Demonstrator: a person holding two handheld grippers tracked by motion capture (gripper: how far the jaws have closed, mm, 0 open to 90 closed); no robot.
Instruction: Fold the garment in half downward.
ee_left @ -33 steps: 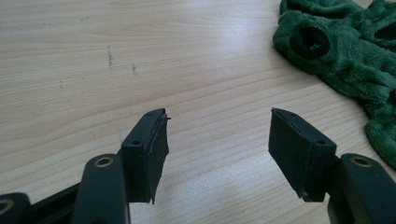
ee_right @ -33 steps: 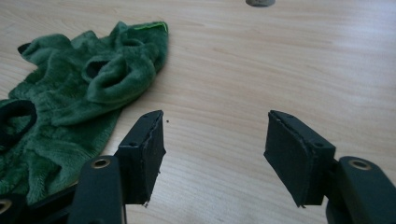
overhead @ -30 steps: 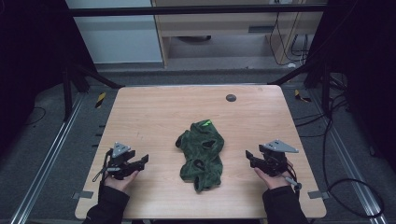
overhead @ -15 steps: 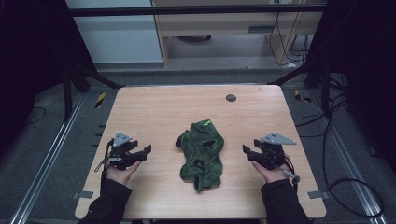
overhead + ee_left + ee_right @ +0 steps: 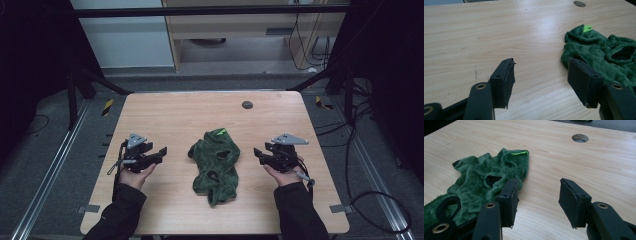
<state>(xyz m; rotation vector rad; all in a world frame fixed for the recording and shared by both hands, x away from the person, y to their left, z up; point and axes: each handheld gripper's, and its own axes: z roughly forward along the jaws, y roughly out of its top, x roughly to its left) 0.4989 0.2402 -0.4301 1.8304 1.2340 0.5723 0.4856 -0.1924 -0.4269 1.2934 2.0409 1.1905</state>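
Note:
A crumpled dark green fleece garment [image 5: 216, 164] with a bright green tag lies in the middle of the wooden table [image 5: 175, 115]. My left gripper [image 5: 163, 151] hovers left of it with its jaws open and nothing between them; in the left gripper view [image 5: 541, 75] the garment [image 5: 604, 50] lies just beyond the right jaw. My right gripper [image 5: 257, 152] hovers right of the garment and is also open; its jaws have just been closing a little, with bare table between them [image 5: 538, 195]. The garment [image 5: 481, 177] reaches up to its left jaw.
A round cable hole [image 5: 247, 105] sits near the table's far edge. Black frame posts stand at the far corners. Cables lie on the floor to the right. A metal rail [image 5: 45, 185] runs along the floor on the left.
Both hands have lifted and moved away from the near edge, each coming slightly closer to the garment. The garment has not moved.

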